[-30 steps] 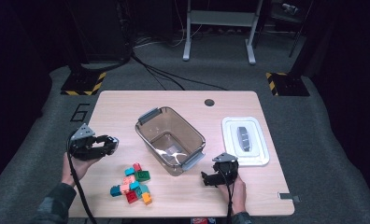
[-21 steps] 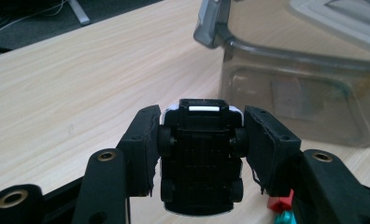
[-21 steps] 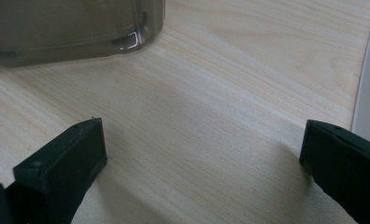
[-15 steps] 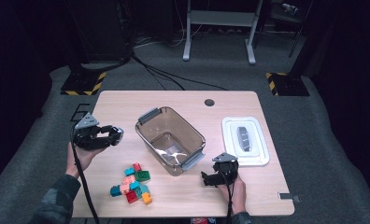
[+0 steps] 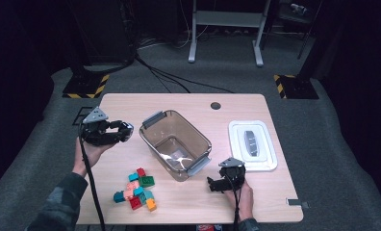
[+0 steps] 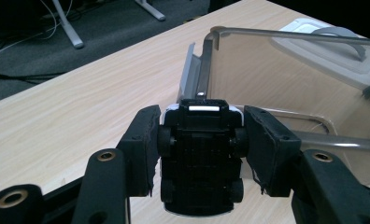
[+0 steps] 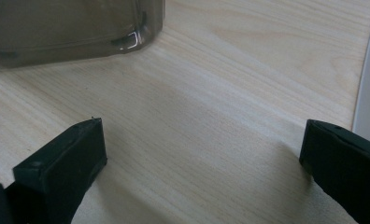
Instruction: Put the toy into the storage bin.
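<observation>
black toy car (image 6: 201,154) clamped underside-up in left hand-held gripper (image 6: 199,140), frame centre, beside clear bin (image 5: 175,143); right hand-held gripper (image 7: 202,163) wide over tabletop (image 7: 230,107).

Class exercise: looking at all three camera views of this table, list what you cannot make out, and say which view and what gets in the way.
- Toy car, left gripper view: only its dark underside faces the camera, so its top is hidden; the bottom edge crops it.
- Brick pile, high view: too small to count.
- Lid, right gripper view: cut off by the right edge.
- Clear bin, right gripper view: cropped by the top edge; contents unreadable there.
</observation>
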`<state>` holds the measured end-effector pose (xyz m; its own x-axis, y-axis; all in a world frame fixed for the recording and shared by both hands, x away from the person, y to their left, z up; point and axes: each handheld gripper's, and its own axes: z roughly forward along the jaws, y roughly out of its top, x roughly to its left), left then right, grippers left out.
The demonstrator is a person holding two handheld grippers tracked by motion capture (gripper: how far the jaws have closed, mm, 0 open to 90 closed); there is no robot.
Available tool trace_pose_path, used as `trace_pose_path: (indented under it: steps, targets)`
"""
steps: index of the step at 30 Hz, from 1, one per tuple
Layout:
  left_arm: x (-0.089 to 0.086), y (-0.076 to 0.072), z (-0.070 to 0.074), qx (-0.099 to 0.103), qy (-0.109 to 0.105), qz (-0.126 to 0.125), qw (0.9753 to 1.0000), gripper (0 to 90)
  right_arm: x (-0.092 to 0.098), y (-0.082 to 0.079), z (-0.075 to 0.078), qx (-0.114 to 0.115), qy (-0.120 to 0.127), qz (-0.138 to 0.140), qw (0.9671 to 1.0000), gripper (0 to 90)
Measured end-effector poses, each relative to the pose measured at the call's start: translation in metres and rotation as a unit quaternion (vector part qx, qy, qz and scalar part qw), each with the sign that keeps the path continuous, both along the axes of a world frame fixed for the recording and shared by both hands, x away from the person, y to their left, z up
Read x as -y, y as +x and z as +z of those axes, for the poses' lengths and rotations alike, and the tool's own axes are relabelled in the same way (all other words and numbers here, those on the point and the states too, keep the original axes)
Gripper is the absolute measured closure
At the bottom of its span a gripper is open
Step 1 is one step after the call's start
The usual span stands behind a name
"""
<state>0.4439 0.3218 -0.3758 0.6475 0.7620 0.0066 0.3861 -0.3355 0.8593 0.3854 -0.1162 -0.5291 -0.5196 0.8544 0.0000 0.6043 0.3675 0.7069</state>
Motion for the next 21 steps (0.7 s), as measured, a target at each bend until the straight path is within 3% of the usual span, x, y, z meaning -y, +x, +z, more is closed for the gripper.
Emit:
trace_pose_path:
  steps: [10, 21]
  targets:
    - [0.018, 0.009, 0.01, 0.006, 0.002, -0.014, 0.9999, 48.1, 0.0, 0.0, 0.0, 0.0, 0.0, 0.001, 1.0, 0.0]
    - [0.046, 0.019, 0.01, 0.004, -0.002, -0.031, 0.9995, 48.0, 0.0, 0.0, 0.0, 0.001, 0.001, -0.003, 1.0, 0.0]
